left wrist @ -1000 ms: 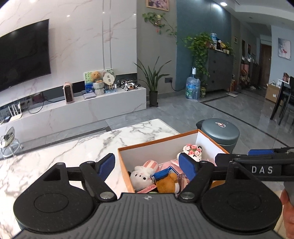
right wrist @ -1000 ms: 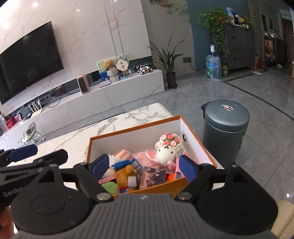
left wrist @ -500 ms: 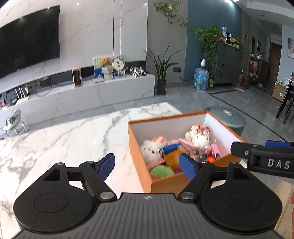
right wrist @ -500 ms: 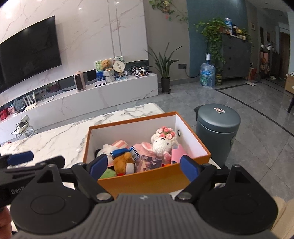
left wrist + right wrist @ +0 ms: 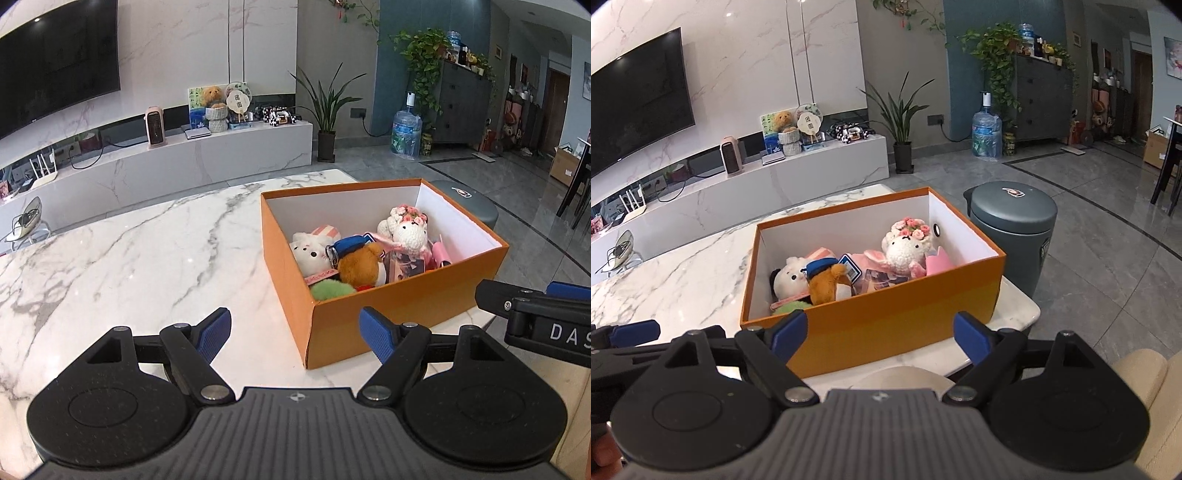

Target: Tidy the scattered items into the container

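Note:
An orange box (image 5: 402,306) stands on the right end of the marble table (image 5: 129,258); it also shows in the right wrist view (image 5: 905,314). Inside lie several soft toys: a white crochet bunny with a flower crown (image 5: 408,230) (image 5: 908,247), a brown plush (image 5: 364,266) (image 5: 827,284), a white plush (image 5: 310,254) (image 5: 790,277) and a green fuzzy ball (image 5: 330,290). My left gripper (image 5: 295,332) is open and empty, in front of the box's near left corner. My right gripper (image 5: 875,336) is open and empty, in front of the box's near wall.
A grey lidded bin (image 5: 1012,225) stands on the floor right of the table. A beige cushion (image 5: 1145,391) lies at the lower right. A white TV console (image 5: 166,162) runs along the far wall. The right gripper shows at the left wrist view's right edge (image 5: 535,314).
Both grippers have drawn back and up from the box. It now sits farther ahead, with its near wall in full view. Both stay open and empty.

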